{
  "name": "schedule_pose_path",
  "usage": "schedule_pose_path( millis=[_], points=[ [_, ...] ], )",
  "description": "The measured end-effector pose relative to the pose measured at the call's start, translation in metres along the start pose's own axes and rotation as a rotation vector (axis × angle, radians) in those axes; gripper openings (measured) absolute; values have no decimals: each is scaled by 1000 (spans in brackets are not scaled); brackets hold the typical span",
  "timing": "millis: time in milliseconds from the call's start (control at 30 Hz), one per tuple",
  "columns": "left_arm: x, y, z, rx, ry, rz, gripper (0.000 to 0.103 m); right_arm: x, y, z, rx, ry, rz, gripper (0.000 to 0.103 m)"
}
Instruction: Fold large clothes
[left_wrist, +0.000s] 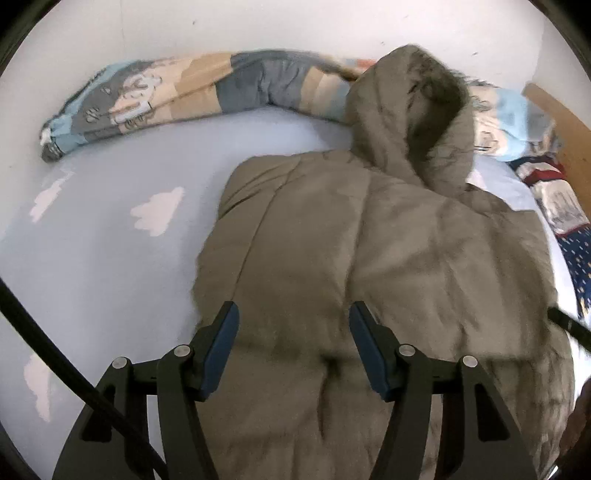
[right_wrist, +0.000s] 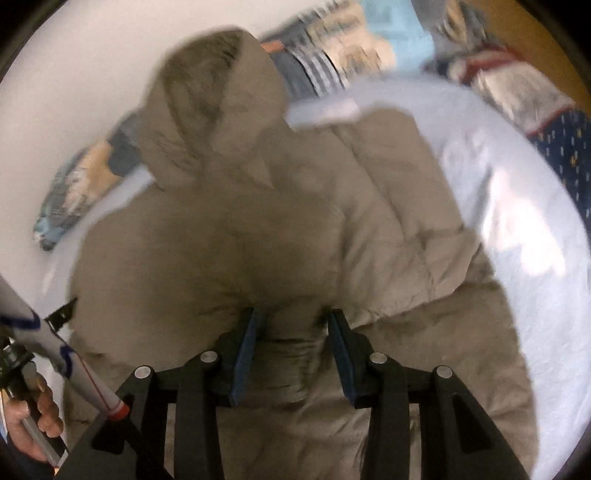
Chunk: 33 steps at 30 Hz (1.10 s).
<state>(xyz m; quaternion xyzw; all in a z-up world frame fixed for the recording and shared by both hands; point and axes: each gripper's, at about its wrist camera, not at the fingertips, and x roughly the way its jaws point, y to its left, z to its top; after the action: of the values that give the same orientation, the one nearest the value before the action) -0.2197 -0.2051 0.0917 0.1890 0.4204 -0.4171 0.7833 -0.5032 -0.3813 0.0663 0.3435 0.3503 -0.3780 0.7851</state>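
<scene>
A large khaki padded coat (left_wrist: 388, 258) with a fur-trimmed hood (left_wrist: 424, 110) lies on a pale blue bed sheet (left_wrist: 110, 258), hood toward the wall. My left gripper (left_wrist: 293, 314) hovers open just above the coat's lower back, nothing between its blue pads. In the right wrist view the coat (right_wrist: 229, 240) fills the middle, its hood (right_wrist: 210, 96) at the top. My right gripper (right_wrist: 293, 319) is open, its pads on either side of a raised ridge of coat fabric without closing on it.
A rolled patterned blanket (left_wrist: 192, 92) lies along the white wall behind the coat. A navy and red patterned cloth (left_wrist: 561, 221) lies at the right by a wooden bed frame (left_wrist: 561, 122). A hand holding the other gripper's handle (right_wrist: 33, 402) shows at lower left.
</scene>
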Motion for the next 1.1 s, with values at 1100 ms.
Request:
schedule_pose_path(
  millis=[1100],
  points=[
    [-183, 100, -245, -238, 48, -23, 67, -204, -52, -235, 171, -80, 13, 70]
  ],
)
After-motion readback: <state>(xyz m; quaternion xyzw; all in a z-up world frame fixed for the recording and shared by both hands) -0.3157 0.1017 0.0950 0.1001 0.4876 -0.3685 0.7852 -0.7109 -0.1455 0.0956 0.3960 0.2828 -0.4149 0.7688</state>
